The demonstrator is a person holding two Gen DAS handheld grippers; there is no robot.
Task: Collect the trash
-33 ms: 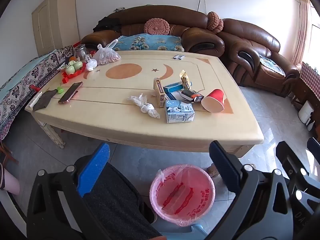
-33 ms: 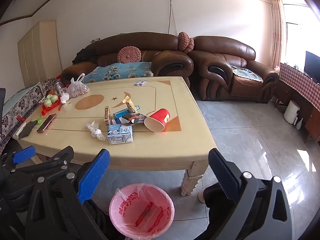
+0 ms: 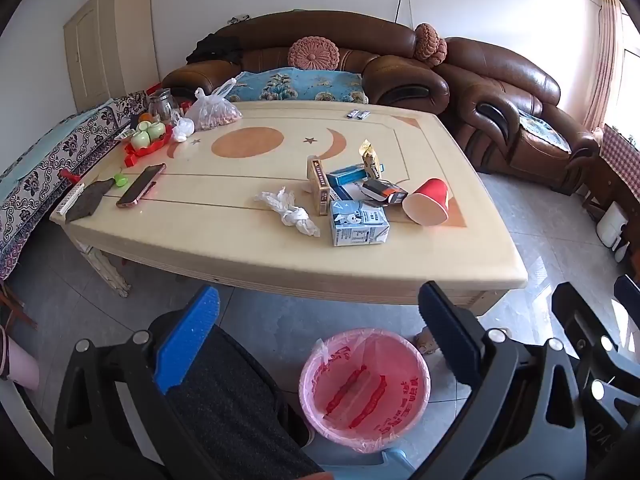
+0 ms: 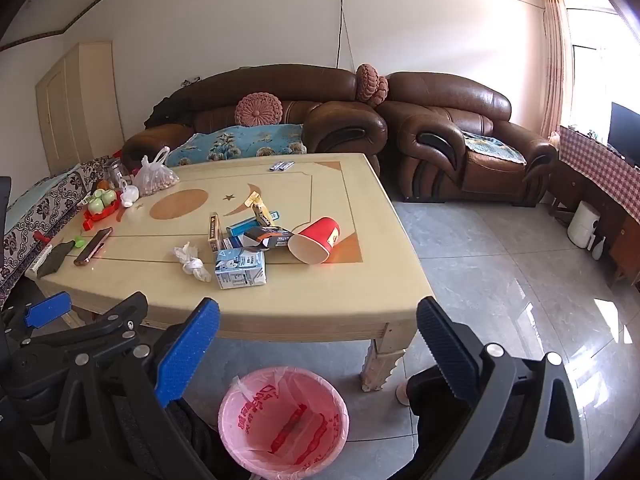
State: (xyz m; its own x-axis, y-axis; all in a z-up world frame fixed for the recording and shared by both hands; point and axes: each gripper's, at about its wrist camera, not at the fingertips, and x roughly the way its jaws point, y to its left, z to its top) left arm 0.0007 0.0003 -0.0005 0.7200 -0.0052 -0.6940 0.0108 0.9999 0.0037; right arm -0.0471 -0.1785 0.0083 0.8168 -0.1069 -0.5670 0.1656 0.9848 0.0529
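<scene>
Nothing has moved since the earlier frame: both views match it, and every piece of litter lies where it did. Lowest in the left wrist view, the left gripper [image 3: 318, 332] holds its jaws spread wide with nothing between them; the right gripper [image 4: 318, 344] is likewise wide apart and empty. Just beyond them, at the bottom centre, the pink-lined bin [image 3: 365, 388] stands on the floor in front of the table [image 3: 248, 252].

Further up, right of centre on the tabletop, sits the trash. Nearest is the milk carton [image 3: 358, 223], lying flat; it looks light and fairly stiff, best pinched across its narrow sides. Just to its left the crumpled white wrapper [image 3: 289, 211] is soft and would squash, so a pinch at its knotted middle should do. To the right the red paper cup [image 3: 427, 202] lies tipped over, light and easily crushed; take it gently across the rim. Behind these, the small boxes [image 3: 348, 178] cluster together, touching, stiff enough to grip by their edges
</scene>
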